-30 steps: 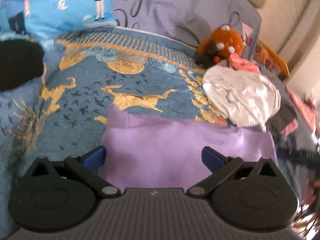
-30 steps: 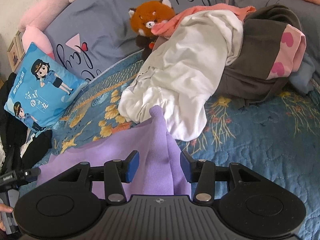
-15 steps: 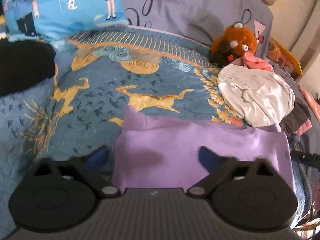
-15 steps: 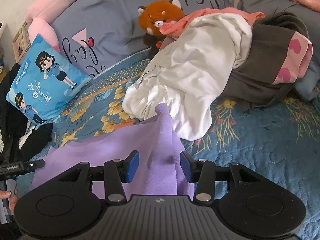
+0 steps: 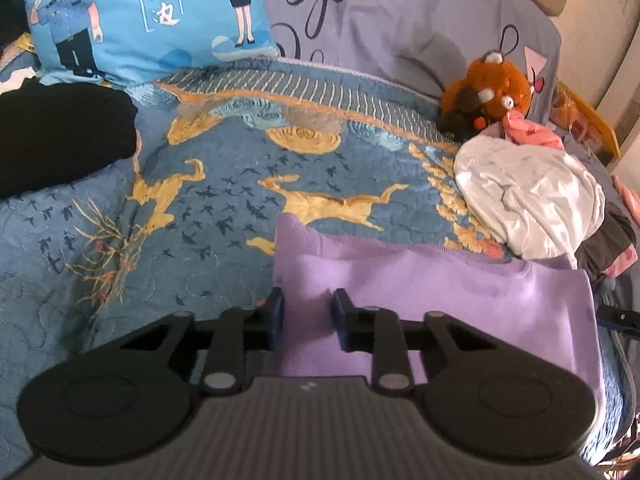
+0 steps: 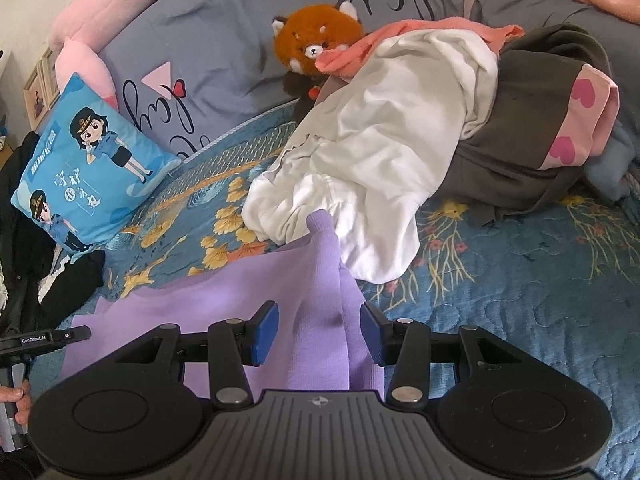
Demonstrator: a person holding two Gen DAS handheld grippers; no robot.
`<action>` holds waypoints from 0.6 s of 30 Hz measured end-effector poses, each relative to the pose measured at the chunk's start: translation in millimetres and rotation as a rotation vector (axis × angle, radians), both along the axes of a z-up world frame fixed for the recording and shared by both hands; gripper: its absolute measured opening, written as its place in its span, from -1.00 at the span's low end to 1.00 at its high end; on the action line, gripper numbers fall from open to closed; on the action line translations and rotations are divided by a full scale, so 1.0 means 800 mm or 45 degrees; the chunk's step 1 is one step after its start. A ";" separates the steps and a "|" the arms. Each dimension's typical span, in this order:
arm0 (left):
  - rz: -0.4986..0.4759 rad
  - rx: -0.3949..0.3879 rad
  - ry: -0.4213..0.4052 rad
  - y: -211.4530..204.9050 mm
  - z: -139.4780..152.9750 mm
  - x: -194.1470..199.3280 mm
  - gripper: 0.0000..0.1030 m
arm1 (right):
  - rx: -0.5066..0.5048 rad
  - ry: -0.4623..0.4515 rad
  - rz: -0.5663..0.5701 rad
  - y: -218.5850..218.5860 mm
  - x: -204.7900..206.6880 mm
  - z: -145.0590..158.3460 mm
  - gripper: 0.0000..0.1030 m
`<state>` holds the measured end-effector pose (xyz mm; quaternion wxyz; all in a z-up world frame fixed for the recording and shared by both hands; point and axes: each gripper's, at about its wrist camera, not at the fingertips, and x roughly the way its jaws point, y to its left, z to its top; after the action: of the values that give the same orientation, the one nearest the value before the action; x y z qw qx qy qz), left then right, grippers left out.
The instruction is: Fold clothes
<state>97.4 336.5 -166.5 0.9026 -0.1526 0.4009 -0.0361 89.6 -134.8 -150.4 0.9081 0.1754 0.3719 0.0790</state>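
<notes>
A purple knit garment point(image 5: 440, 292) lies on the blue patterned quilt point(image 5: 224, 200). My left gripper point(image 5: 307, 312) has its jaws closed in on the garment's left edge, with the cloth between the pads. In the right wrist view the purple garment point(image 6: 256, 304) is lifted in a ridge between the fingers of my right gripper point(image 6: 318, 332), whose jaws stand partly apart around a thick fold that rises to a peak.
A heap of white point(image 6: 384, 168), grey and pink clothes lies right beside the garment. A red panda plush point(image 6: 316, 40) and a blue cartoon cushion point(image 6: 88, 168) sit by the grey pillows. A black garment point(image 5: 60, 136) lies at the left.
My left gripper has shifted left to the garment's left edge and its jaws have closed from wide open onto the cloth. The right gripper has kept its hold, moving slightly.
</notes>
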 end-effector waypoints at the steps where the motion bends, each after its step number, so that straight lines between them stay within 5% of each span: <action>1: 0.004 -0.008 -0.003 0.001 0.001 -0.001 -0.59 | -0.001 -0.002 -0.001 0.000 0.000 0.000 -0.13; 18: -0.084 0.040 -0.143 -0.017 0.021 -0.010 -0.74 | -0.078 -0.048 0.112 0.014 0.030 -0.001 -0.16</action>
<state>89.5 322.5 -149.8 0.9243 -0.1229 0.3549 -0.0682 113.2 -123.5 -151.1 0.9156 0.1297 0.3641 0.1106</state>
